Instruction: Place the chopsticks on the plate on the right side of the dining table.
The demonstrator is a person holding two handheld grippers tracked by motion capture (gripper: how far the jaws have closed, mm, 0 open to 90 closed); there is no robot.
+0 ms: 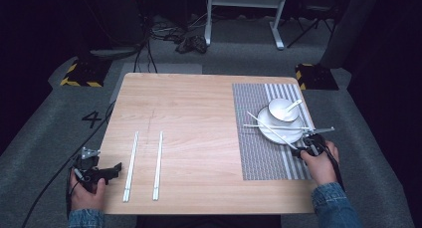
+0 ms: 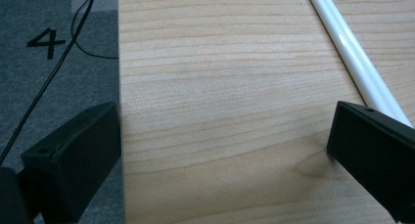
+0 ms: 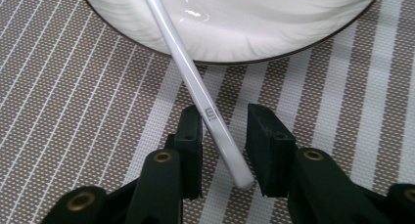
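A white plate point(image 1: 276, 135) with a white bowl point(image 1: 281, 111) and a spoon point(image 1: 292, 106) in it sits on the striped placemat point(image 1: 259, 153). Two white chopsticks rest across the plate, one slanting toward me point(image 1: 271, 130) and one level point(image 1: 293, 128). My right gripper point(image 1: 302, 149) is at the slanting chopstick's near end. In the right gripper view that chopstick point(image 3: 195, 82) lies between the jaws of the right gripper point(image 3: 224, 131), against the left pad and apart from the right one. My left gripper point(image 1: 117, 168) rests wide open at the table's left edge, with bare wood between its jaws point(image 2: 225, 136).
Two more white chopsticks point(image 1: 131, 166) point(image 1: 158, 164) lie side by side on the wooden table point(image 1: 199, 118), just right of the left gripper; one point(image 2: 352, 53) runs past its right jaw. Grey carpet and cables surround the table.
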